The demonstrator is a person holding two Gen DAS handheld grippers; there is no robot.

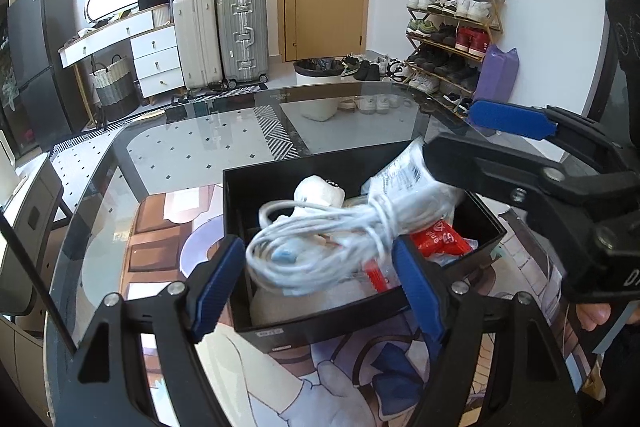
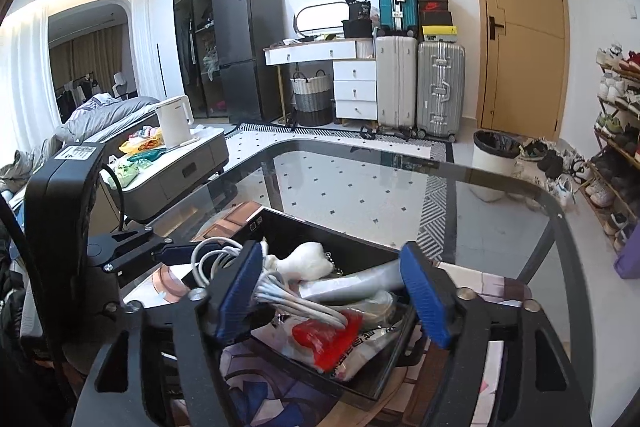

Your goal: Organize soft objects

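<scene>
Your left gripper (image 1: 320, 279) hangs with its jaws spread wide over the near edge of the black box (image 1: 280, 187), at the centre of the left wrist frame, gripping nothing. The coiled white cable (image 1: 320, 239) lies blurred on top of the box's contents, beside the white plush toy (image 1: 320, 191) and a red-and-clear packet (image 1: 438, 241). Your right gripper (image 2: 336, 291) is also spread open, its left pad (image 2: 236, 291) touching the cable, without a grip. The box sits on the glass table (image 2: 400, 187).
</scene>
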